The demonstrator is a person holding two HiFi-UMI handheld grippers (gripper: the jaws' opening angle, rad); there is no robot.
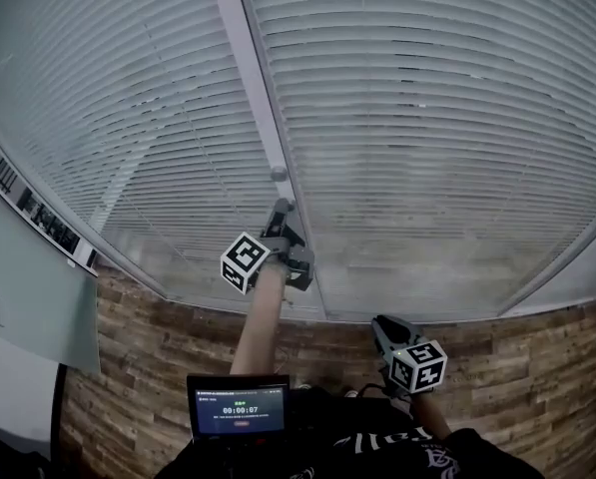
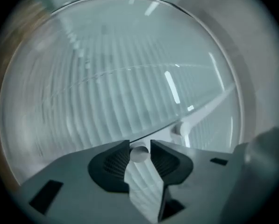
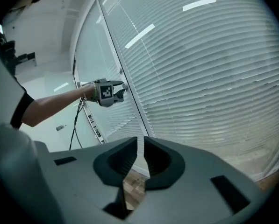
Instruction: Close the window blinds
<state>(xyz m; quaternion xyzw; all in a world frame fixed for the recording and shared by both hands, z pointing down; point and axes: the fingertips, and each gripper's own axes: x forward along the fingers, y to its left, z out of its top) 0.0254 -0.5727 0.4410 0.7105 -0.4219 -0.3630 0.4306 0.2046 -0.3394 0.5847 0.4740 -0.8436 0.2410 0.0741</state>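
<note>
Before white slatted window blinds, the left gripper (image 1: pixel 281 208) clamps a small round pale knob (image 2: pixel 139 154) at centre frame. Turning it likely comes next. The right gripper (image 3: pixel 140 146) is barely parted and empty.

Two window blinds (image 1: pixel 128 128) (image 1: pixel 437 118), two tools (image 1: pixel 281 208) (image 1: pixel 379 323), two round knobs (image 2: pixel 139 154) (image 2: pixel 177 128) — and one small lit screen (image 1: pixel 240 407).

Cool, even light lay over the blinds (image 1: pixel 427 118), with no hard shadows. Bright strip-light reflections (image 3: pixel 199 4) glared across the blinds in both gripper views. The left gripper view was smeared and soft. Both gripper views bowed straight lines and darkened toward their rims.
</note>
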